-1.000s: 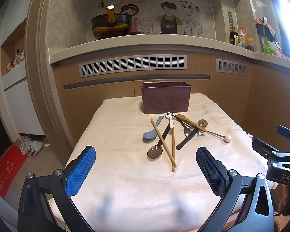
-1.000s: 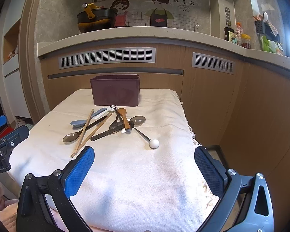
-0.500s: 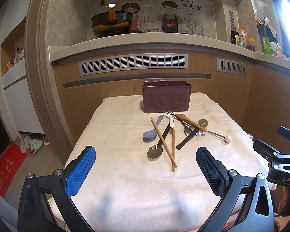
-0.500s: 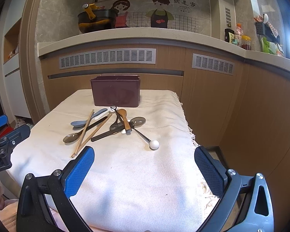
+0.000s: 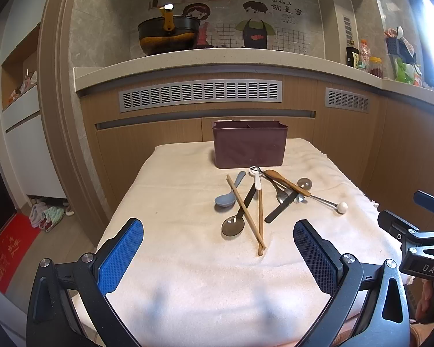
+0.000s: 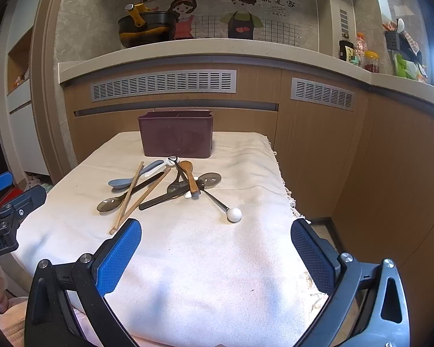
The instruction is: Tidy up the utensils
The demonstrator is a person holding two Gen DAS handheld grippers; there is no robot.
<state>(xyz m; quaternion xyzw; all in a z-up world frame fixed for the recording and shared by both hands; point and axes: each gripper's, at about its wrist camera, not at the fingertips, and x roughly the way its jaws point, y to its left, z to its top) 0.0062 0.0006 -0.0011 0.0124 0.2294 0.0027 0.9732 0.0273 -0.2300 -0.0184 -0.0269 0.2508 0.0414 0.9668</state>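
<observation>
Both the left gripper (image 5: 218, 256) and the right gripper (image 6: 215, 256) hover over the near edge of the cloth-covered tabletop (image 5: 188, 274), jaws spread wide and holding nothing. The utensils lie in a loose pile mid-cloth: a blue-grey spoon (image 5: 227, 196), crossed chopsticks (image 5: 247, 212) over a dark spoon (image 5: 234, 225), and a wooden spoon (image 5: 286, 182) atop a white-knobbed metal tool (image 5: 327, 202). Just behind the pile stands the maroon caddy (image 5: 250, 147). Beyond it runs a kitchen counter (image 5: 217, 60) carrying a wok (image 5: 167, 37).
</observation>
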